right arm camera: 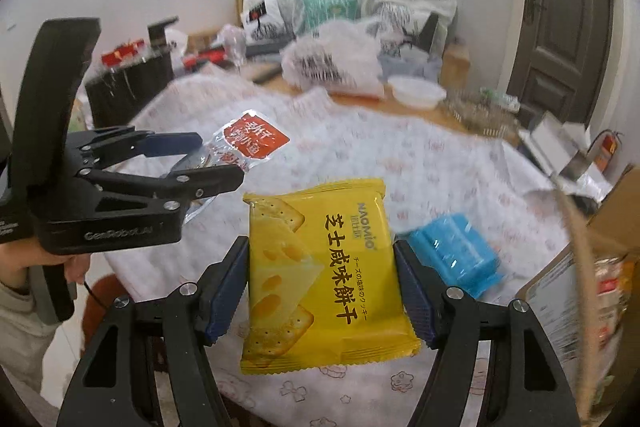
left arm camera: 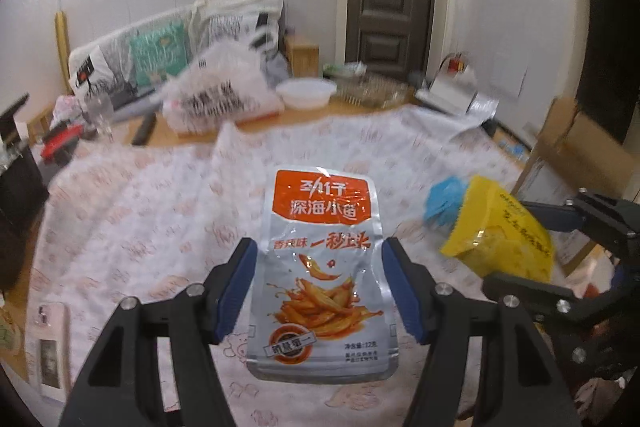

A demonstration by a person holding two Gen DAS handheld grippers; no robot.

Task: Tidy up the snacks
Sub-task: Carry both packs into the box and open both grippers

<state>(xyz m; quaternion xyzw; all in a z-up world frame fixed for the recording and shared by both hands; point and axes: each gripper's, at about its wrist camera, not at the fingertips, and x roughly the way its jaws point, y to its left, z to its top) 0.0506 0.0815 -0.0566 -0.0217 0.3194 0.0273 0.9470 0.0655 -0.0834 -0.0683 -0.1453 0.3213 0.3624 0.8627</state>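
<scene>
My left gripper is shut on a silver and orange fish snack packet and holds it above the table. That packet also shows in the right wrist view, clamped in the left gripper. My right gripper is shut on a yellow cheese cracker packet, held above the table. In the left wrist view the yellow packet hangs at the right in the right gripper. A blue snack packet lies on the tablecloth just right of the yellow one.
A cardboard box with snacks in it stands at the table's right edge. At the far end are a white plastic bag, a white bowl and a glass dish. A phone lies at the left edge.
</scene>
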